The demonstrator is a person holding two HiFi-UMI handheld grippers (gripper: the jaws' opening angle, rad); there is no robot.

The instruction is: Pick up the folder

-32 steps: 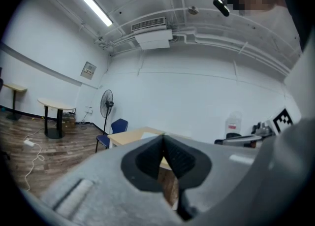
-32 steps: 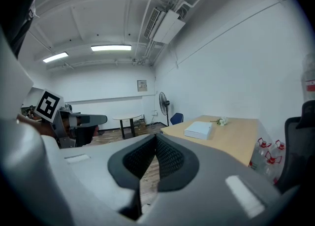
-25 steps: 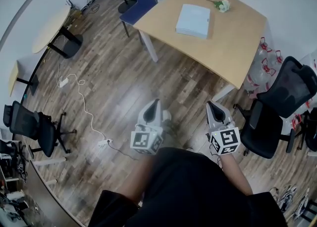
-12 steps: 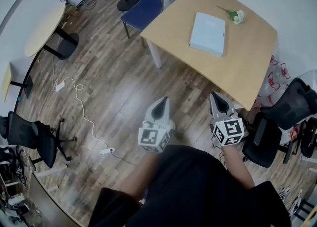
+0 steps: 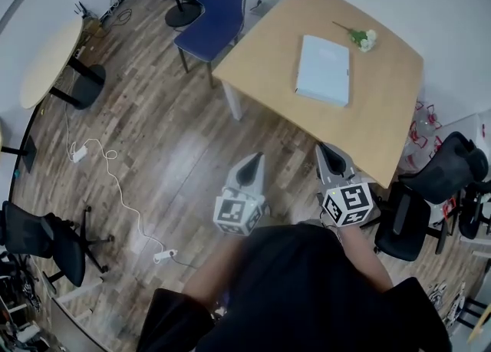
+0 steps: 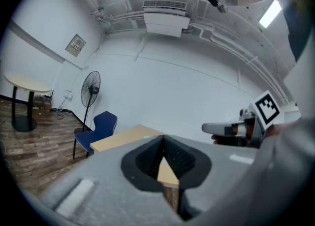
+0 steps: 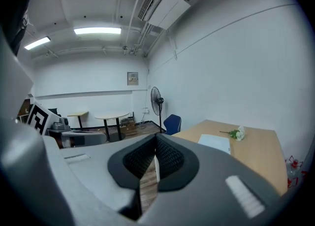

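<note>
Folder in sight: the pale blue folder (image 5: 324, 70) lies flat on the wooden table (image 5: 261, 44), a white flower (image 5: 362, 37) just beyond it. It sits almost dead ahead of the right gripper (image 5: 326, 148), well apart from it. For the left gripper (image 5: 252, 158) it is ahead and off to the right, so the right one is nearer. Both pairs of jaws are pressed together with nothing between them (only floor and table edge show past the tips). The folder's long axis runs away from the grippers, a short edge facing them. The right gripper view catches folder and flower, whereas the left gripper view shows only the table's corner, a blue chair (image 6: 96, 131) and the other gripper.
</note>
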